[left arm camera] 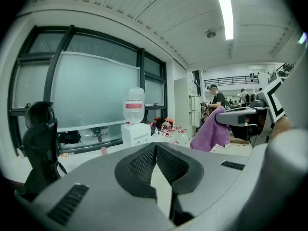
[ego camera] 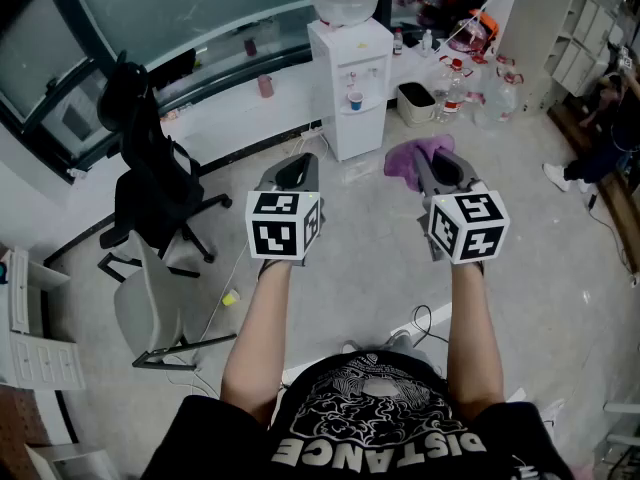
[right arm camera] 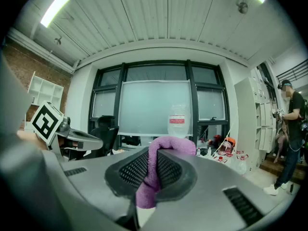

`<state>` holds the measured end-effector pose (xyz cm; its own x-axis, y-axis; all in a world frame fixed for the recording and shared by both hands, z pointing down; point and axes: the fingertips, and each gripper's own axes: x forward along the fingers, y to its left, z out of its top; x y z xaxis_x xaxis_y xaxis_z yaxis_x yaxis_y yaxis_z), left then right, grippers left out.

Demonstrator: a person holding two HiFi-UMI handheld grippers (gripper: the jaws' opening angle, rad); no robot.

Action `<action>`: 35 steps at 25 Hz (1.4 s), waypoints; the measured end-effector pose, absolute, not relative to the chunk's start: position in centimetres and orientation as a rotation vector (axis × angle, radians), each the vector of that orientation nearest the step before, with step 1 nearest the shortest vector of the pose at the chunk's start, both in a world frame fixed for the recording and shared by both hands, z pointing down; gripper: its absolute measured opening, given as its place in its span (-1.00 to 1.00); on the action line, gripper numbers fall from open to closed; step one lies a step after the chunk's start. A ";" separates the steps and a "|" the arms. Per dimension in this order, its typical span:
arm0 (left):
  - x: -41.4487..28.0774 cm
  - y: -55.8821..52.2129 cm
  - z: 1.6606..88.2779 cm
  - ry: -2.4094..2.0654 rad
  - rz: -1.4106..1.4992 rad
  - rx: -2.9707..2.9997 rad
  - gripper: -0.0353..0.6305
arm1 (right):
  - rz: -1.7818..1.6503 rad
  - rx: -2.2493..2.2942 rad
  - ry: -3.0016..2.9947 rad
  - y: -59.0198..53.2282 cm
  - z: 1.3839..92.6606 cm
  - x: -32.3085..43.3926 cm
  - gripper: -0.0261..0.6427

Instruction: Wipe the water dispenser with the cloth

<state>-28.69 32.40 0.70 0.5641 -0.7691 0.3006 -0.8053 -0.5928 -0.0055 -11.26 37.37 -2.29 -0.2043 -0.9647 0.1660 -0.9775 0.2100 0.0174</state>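
We clamp the cloth (ego camera: 412, 158) in our right gripper (ego camera: 441, 171); the left gripper (ego camera: 297, 172) is closed and empty. The dispenser (ego camera: 350, 83), upper centre, is well apart, so wiping seems not yet begun.

water dispenser (ego camera: 350, 93) stands ahead, chair (ego camera: 150, 183) left of it.

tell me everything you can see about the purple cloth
The purple cloth looks like soft, fuzzy microfibre, plain, with no print visible. It is pinched between the jaws of the right gripper: a fold bulges over the tips and a tail runs back between them. In the head view it droops as a crumpled bunch ahead of the gripper, in the air, well short of the water dispenser. Nothing else touches it.
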 end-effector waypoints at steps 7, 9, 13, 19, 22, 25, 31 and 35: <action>-28.4 31.9 0.8 -1.330 0.409 2.675 -0.82 | 0.158 1.897 -2.327 36.9 -1.4 -11.6 -0.83; -28.5 31.6 0.9 -1.327 0.404 2.671 -0.82 | 0.161 1.893 -2.327 36.7 -1.2 -11.8 -0.83; -28.1 30.9 0.8 -1.322 0.400 2.674 -0.82 | 0.177 1.896 -2.323 36.1 -0.8 -11.3 -0.83; -26.8 28.7 1.3 -1.318 0.420 2.679 -0.82 | 0.163 1.911 -2.339 33.8 -1.1 -10.2 -0.82; -26.1 27.1 1.8 -1.325 0.432 2.669 -0.82 | 0.165 1.902 -2.350 32.1 -0.7 -9.5 -0.83; -25.0 24.9 2.4 -1.337 0.446 2.662 -0.82 | 0.187 1.887 -2.370 29.7 0.2 -8.5 -0.83; -21.2 19.3 3.0 -1.384 0.471 2.641 -0.82 | 0.208 1.839 -2.426 23.2 1.0 -5.2 -0.83; -18.7 15.1 3.3 -1.406 0.462 2.593 -0.82 | 0.253 1.799 -2.464 18.3 1.4 -2.5 -0.83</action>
<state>-18.70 15.09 3.32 0.5112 -0.7892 0.3404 -0.8373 -0.5467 -0.0099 -2.48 18.29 1.41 -0.3071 -0.9379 0.1614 -0.9511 0.2967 -0.0858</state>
